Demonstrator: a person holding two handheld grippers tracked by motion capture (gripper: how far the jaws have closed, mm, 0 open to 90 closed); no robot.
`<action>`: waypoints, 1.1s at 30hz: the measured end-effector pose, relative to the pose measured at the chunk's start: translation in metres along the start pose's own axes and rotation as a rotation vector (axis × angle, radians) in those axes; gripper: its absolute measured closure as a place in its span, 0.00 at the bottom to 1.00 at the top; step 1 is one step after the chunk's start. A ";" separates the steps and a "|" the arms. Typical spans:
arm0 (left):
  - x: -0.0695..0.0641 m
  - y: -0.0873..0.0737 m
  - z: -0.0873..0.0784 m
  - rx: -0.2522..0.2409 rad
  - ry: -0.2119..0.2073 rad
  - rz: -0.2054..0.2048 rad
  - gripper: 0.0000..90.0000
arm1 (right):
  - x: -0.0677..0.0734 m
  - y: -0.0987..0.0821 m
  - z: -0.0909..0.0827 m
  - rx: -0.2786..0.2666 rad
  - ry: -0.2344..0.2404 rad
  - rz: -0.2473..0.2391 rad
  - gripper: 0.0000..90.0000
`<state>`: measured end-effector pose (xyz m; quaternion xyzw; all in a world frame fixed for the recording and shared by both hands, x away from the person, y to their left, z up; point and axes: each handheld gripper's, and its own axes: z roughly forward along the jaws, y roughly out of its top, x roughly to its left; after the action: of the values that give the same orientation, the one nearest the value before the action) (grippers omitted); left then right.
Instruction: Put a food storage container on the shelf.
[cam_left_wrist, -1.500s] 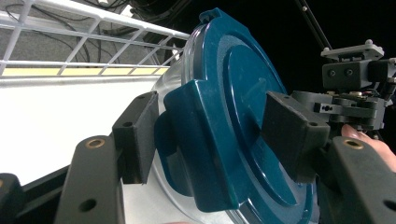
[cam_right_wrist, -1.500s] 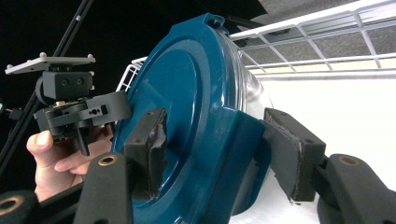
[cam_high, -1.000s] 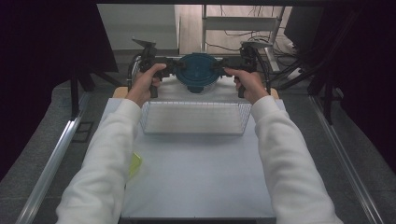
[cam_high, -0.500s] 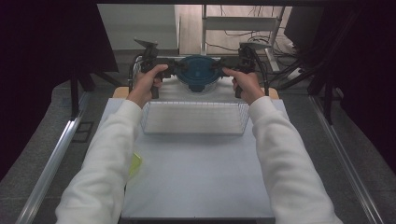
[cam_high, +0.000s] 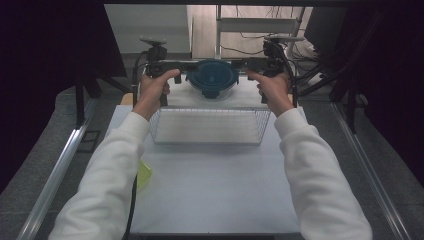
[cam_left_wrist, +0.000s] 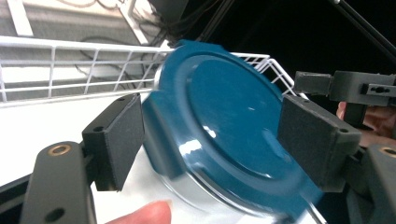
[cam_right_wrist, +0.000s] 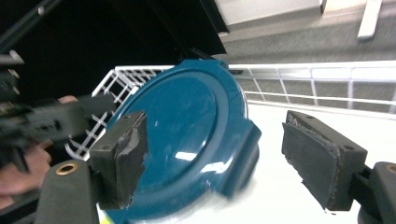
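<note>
A: Where is the blue-lidded container (cam_high: 212, 78) sitting right now?

B: In the high view it is sitting toward twelve o'clock on the white worktop (cam_high: 215, 185), just beyond the far rim of the wire basket (cam_high: 210, 126), between the two claws. It is a clear round tub with a teal lid, and the lid has a clip tab on each side.

A: What is the left claw (cam_high: 176, 70) doing?

B: The person's left hand (cam_high: 152, 89) is holding it at about nine o'clock of the container, pointing inward. Its jaws have just been opening. In the left gripper view the lid (cam_left_wrist: 224, 121) is lying between the two black pads; the left pad is looking close to the lid's tab, the right pad is standing off the rim, so it is not gripping.

A: And the right claw (cam_high: 245, 67)?

B: It is mirroring that at three o'clock, carried by the right hand (cam_high: 274, 90). Its jaws have also just been opening. In the right gripper view the lid (cam_right_wrist: 187, 140) is passing behind the left pad, and the right pad is standing well apart from the tab, with bare worktop showing in the gap. Nothing is being held.

A: Anything else on the worktop?

B: A yellow-green thing (cam_high: 143, 173) is peeking out by the left sleeve, at about eight o'clock; I cannot tell what it is.
</note>
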<state>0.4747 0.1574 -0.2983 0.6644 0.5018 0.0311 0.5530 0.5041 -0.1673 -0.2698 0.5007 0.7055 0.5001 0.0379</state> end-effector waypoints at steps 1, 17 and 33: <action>-0.004 -0.002 -0.005 0.010 0.000 0.015 0.25 | 0.002 -0.002 -0.005 -0.002 0.002 -0.024 0.25; -0.051 -0.089 -0.050 0.052 -0.030 0.182 0.24 | 0.007 -0.083 -0.059 -0.008 0.075 -0.215 0.30; -0.064 -0.203 -0.083 0.151 -0.080 0.238 0.25 | 0.001 -0.190 -0.103 0.049 0.122 -0.328 0.33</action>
<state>0.2649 0.1481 -0.3890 0.7596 0.3981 0.0320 0.5132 0.3198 -0.2347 -0.3593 0.3484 0.7906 0.4995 0.0637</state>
